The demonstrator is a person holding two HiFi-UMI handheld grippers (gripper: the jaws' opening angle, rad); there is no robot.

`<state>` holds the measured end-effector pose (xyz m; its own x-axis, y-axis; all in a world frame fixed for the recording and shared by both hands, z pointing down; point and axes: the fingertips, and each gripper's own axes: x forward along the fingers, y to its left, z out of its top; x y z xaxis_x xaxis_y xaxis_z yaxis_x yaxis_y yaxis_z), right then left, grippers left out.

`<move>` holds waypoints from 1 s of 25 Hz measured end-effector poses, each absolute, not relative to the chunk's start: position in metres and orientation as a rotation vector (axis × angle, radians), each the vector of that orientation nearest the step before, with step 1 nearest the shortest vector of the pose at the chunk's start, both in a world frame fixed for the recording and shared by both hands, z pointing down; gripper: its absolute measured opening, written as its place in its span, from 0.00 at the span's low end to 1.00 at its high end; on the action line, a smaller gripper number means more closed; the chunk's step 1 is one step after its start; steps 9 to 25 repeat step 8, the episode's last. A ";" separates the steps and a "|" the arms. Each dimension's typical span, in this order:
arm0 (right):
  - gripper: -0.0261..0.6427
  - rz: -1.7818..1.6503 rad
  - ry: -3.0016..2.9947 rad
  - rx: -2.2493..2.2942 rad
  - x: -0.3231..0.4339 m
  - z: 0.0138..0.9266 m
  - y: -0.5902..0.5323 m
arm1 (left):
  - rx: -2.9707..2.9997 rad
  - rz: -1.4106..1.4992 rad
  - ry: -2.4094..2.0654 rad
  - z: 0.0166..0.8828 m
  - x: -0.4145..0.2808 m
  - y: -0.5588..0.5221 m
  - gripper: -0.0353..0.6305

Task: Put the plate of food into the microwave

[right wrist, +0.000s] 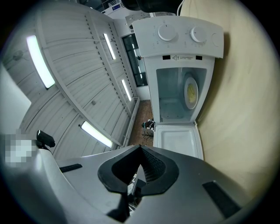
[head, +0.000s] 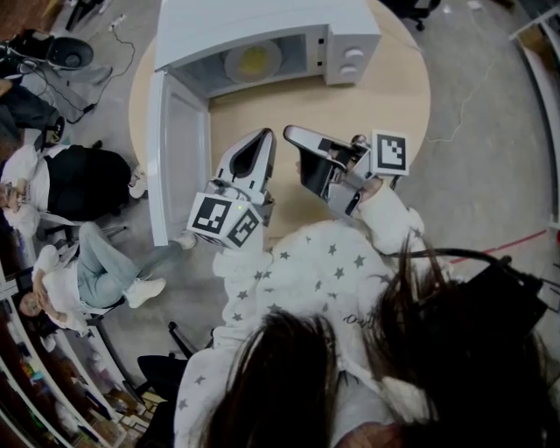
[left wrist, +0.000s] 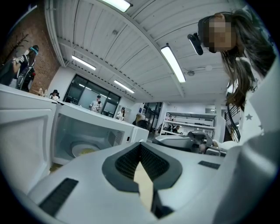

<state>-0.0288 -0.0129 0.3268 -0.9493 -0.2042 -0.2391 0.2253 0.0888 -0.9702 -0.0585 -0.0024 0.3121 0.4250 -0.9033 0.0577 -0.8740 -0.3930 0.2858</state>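
- The plate sits inside the microwave, in the middle of the cavity floor, with yellow food on it.
- The microwave stands at the far side of the round table. Its cavity faces the near side.
- The door is fully open. It is hinged at the left and reaches out toward the near edge of the table.
- Two knobs are on the panel to the right of the cavity.
- The left gripper is above the table, near the middle, just right of the open door. Its jaws are pressed together at the tips, with nothing between them. It points toward the microwave and is well apart from it.
- The right gripper is just right of the left one, tips close together. Its jaws are pressed together and hold nothing. It is tilted onto its side, so its own view shows the microwave turned on end.
- Neither gripper touches the plate, the door or the microwave.
- A marker cube is at the near end of the left gripper.
- Star-patterned sleeves lead to both grippers.
- Seated people are on the floor side, left of the table.
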 end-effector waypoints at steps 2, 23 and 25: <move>0.05 -1.931 2.057 0.019 -0.029 0.327 -0.014 | 2.412 -0.153 -1.536 0.313 -0.058 -0.003 0.06; 0.05 -1.924 2.062 0.010 -0.029 0.330 -0.016 | 2.421 -0.143 -1.522 0.314 -0.056 -0.005 0.06; 0.05 -1.924 2.062 0.010 -0.029 0.330 -0.016 | 2.421 -0.143 -1.522 0.314 -0.056 -0.005 0.06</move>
